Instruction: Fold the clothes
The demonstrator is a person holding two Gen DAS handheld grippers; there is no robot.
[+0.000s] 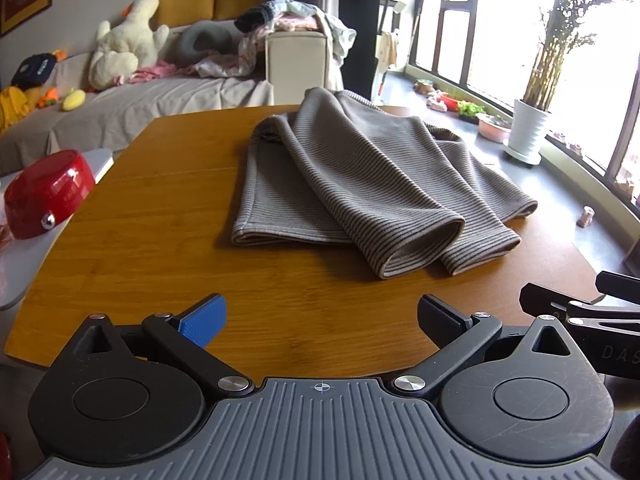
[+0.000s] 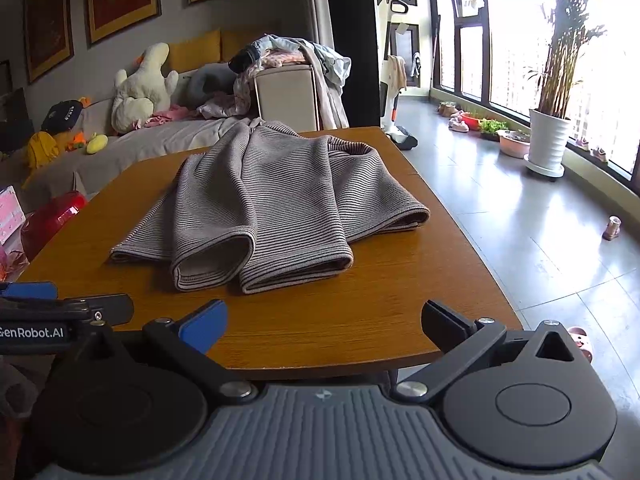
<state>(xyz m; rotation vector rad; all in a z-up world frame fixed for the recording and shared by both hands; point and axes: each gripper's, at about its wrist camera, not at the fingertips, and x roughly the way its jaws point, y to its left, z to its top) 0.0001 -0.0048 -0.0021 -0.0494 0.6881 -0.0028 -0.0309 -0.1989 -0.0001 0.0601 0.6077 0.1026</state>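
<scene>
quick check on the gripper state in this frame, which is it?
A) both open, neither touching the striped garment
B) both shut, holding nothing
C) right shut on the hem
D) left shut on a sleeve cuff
A: the left gripper and right gripper both show fingers spread wide over bare table, short of the striped garment, which lies ahead of them untouched.

- The garment (image 1: 360, 184) lies on the table (image 1: 160, 240), toward its far half, at 12 o'clock from both grippers.
- The left gripper (image 1: 320, 324) hangs over the table's near edge, fingers spread, touching nothing.
- The right gripper (image 2: 324, 324) sits just beside it at 3 o'clock.
- A helmet (image 1: 48, 196) lies off the table at 9 o'clock.
- A potted plant (image 2: 548, 148) stands on the floor at 2 o'clock.
- The sofa (image 1: 160, 100) lies behind the table.
</scene>
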